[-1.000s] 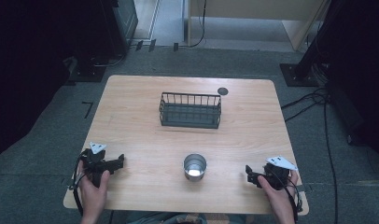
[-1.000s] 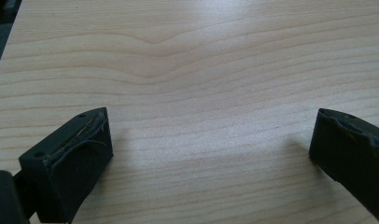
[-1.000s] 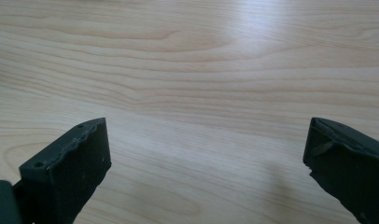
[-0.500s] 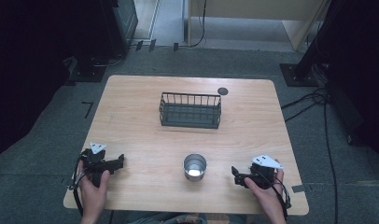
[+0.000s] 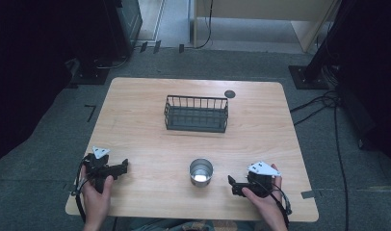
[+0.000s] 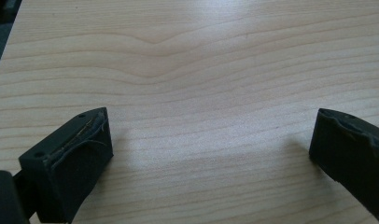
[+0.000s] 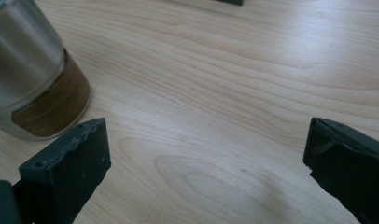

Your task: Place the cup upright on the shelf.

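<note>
A light wooden table [image 5: 136, 110] with rounded corners stands on grey carpet [image 5: 49, 130]. A black wire basket [image 5: 196, 113] sits upright near the middle of the table, somewhat toward the far edge, with nothing visible inside it. A small dark round disc [image 5: 229, 94] lies just beyond the basket's far right corner, close to the far edge. A metal cup [image 5: 201, 172] stands upright near the near edge, about midway along it, well apart from the basket (the right gripper view shows a wood-toned band around its lower part). Black cables [image 5: 328, 103] trail over the carpet past the right edge. Dark equipment [image 5: 114, 29] stands beyond the far left corner.
</note>
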The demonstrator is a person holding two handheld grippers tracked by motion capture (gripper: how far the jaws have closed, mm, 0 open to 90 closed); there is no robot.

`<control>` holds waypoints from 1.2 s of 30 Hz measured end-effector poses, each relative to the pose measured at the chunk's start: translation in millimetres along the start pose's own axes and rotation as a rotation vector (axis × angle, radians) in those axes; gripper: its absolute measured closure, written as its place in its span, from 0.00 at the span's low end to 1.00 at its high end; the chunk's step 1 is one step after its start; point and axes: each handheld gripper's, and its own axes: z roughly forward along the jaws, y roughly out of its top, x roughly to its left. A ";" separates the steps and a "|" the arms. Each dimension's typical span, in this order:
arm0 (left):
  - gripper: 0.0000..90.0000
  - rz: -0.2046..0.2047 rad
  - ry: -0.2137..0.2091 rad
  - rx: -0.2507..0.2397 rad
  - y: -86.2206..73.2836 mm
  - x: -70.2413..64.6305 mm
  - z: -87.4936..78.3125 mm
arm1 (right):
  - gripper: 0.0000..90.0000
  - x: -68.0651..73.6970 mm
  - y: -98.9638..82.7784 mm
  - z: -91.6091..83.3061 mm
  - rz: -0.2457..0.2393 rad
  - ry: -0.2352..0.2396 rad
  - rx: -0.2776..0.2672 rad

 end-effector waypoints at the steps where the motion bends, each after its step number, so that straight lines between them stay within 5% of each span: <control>1: 0.00 0.000 0.000 0.000 0.0 0.0 0.0 | 0.00 2.0 -0.3 0.7 -0.001 0.004 0.003; 16: 0.00 0.000 0.000 0.000 0.0 0.0 0.0 | 0.01 27.9 -6.4 14.2 -0.060 0.071 0.042; 36: 0.00 0.000 0.000 0.000 0.0 0.0 0.0 | 0.01 50.8 6.7 22.4 -0.103 0.157 0.026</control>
